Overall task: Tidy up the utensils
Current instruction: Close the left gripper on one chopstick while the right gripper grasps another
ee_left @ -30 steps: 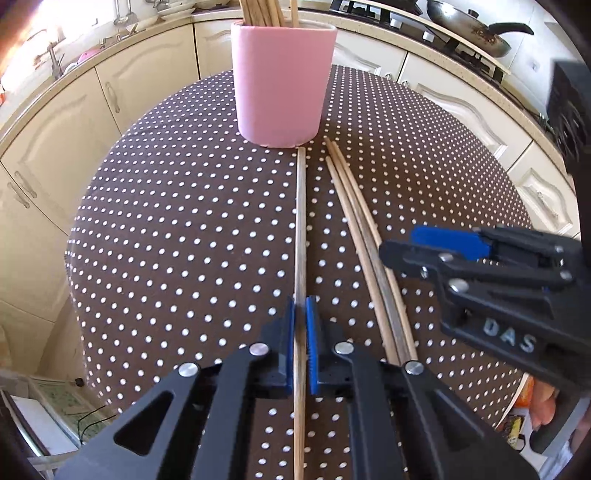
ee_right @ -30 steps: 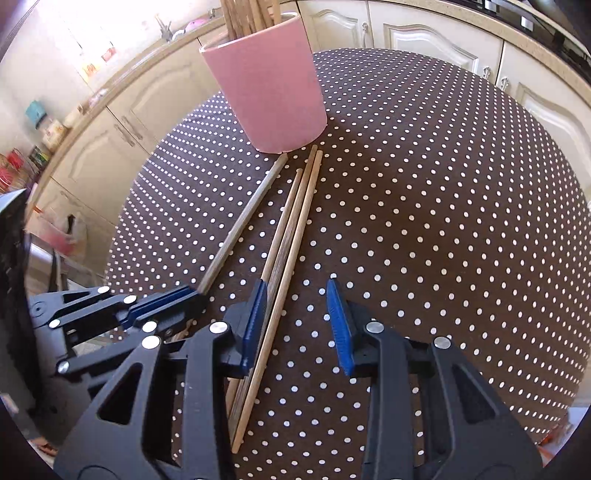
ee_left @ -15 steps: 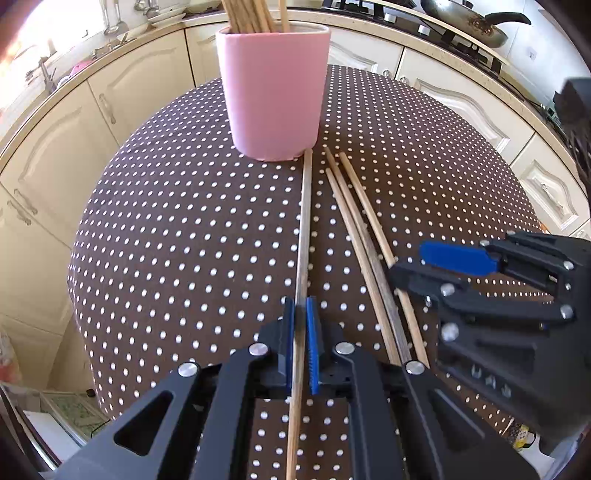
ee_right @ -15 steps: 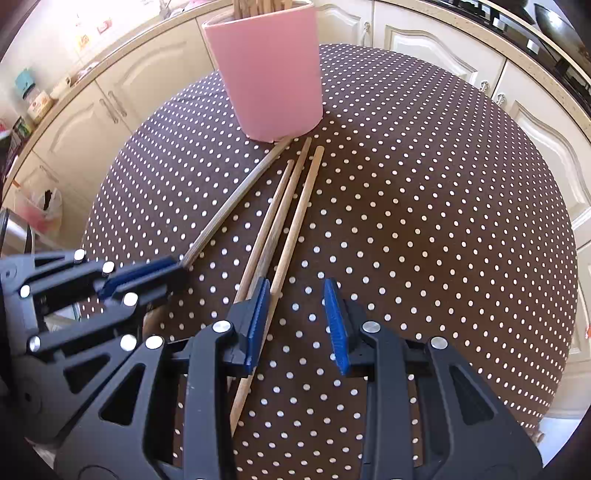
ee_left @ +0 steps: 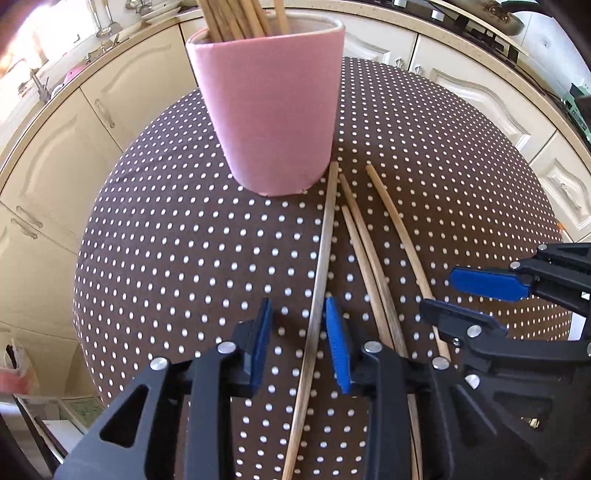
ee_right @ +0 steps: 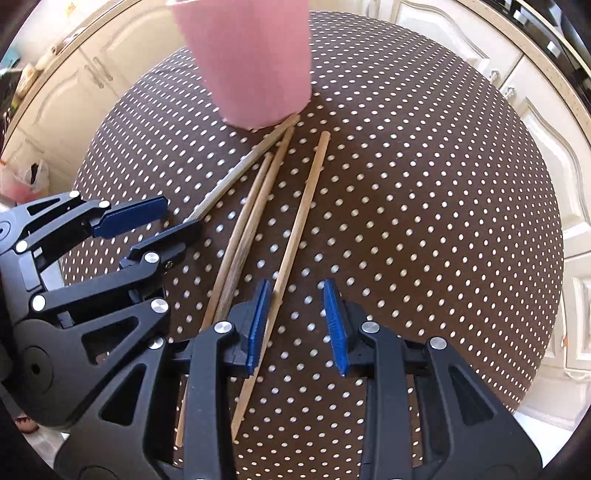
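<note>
Brown dotted tablecloth (ee_left: 184, 258), cream kitchen cabinets (ee_left: 55, 147) behind; both grippers' jaws apart, holding nothing.

Cream kitchen cabinets (ee_left: 122, 96) curve behind the polka-dot table (ee_left: 177, 251).

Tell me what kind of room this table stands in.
Most likely a home kitchen. Cream cabinet doors run under a countertop, a frying pan sits on a stove at the back, and a pink holder of wooden chopsticks stands on the polka-dot table.
</note>
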